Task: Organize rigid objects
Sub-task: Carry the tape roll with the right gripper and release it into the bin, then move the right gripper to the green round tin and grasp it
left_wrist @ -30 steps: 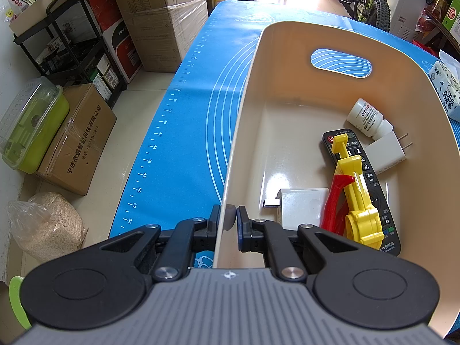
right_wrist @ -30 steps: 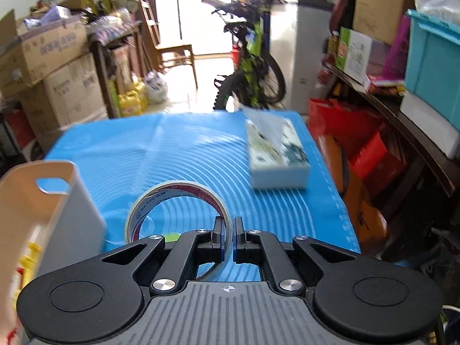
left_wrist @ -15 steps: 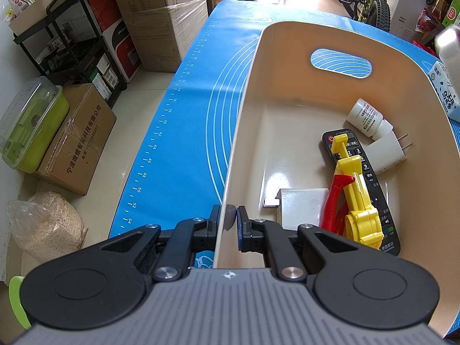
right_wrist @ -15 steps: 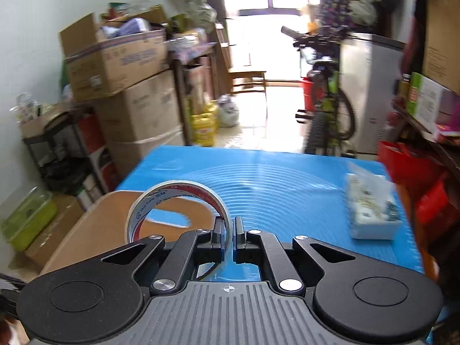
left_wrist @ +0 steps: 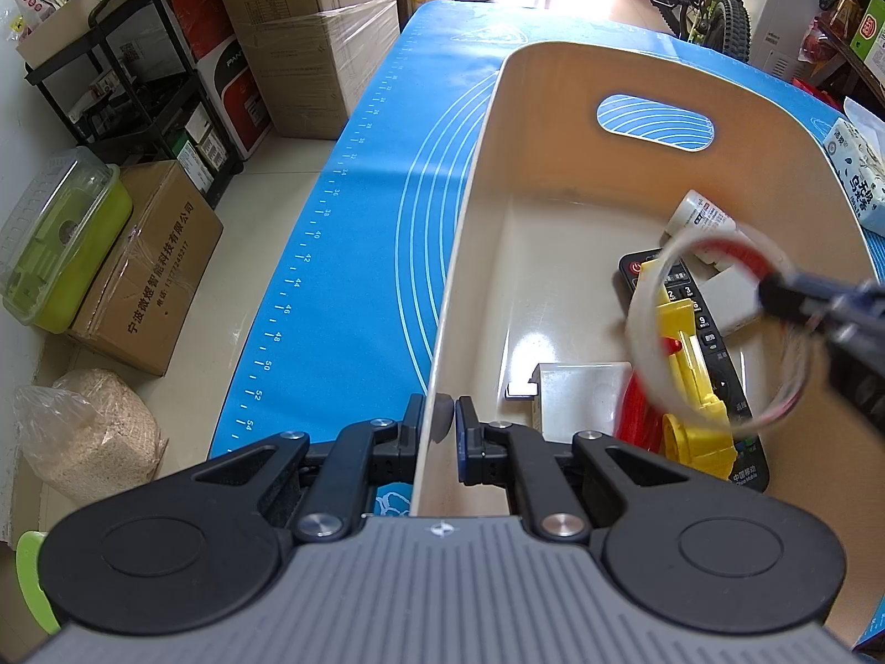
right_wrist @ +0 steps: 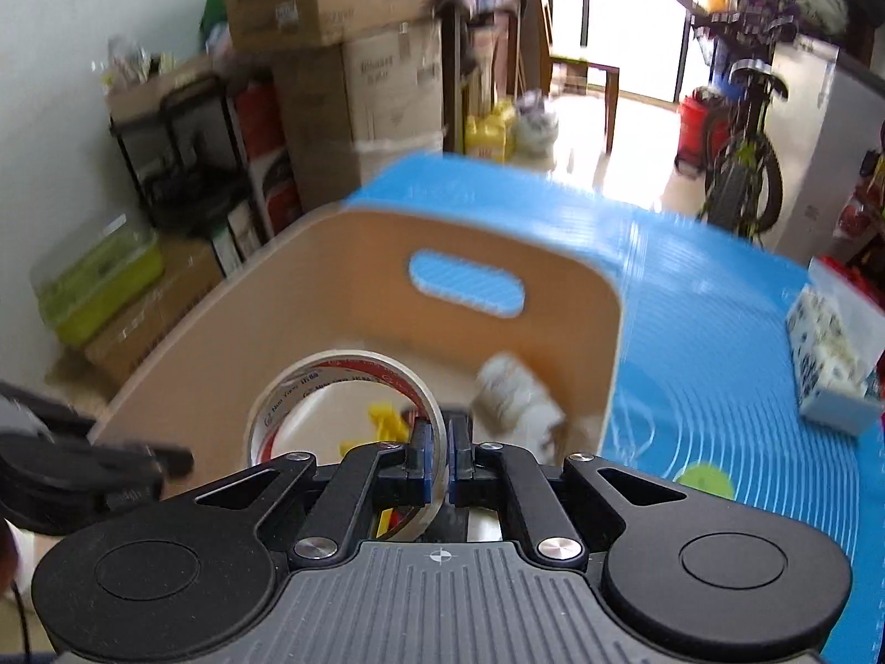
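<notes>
A beige bin [left_wrist: 475, 210] with a handle cutout stands on the blue mat [left_wrist: 354, 254]. My left gripper [left_wrist: 441, 421] is shut on the bin's near left wall. My right gripper [right_wrist: 441, 445] is shut on a roll of clear tape [right_wrist: 287, 398] and holds it over the bin [right_wrist: 343, 254]; the roll [left_wrist: 647, 354] shows blurred in the left wrist view. Inside the bin lie a black remote [left_wrist: 719, 365], a yellow and red toy [left_wrist: 691, 387], a white bottle [left_wrist: 699, 216], a white plug [left_wrist: 730, 293] and a white box [left_wrist: 581, 393].
A tissue pack [right_wrist: 829, 354] lies on the mat right of the bin. Cardboard boxes [left_wrist: 310, 27], a black shelf [left_wrist: 133, 83] and a green container [left_wrist: 55, 243] stand on the floor to the left. A bicycle [right_wrist: 741, 144] stands at the back.
My right gripper has carried the tape roll left and down, from beside the bin to over its inside. My left gripper has stayed clamped on the bin wall.
</notes>
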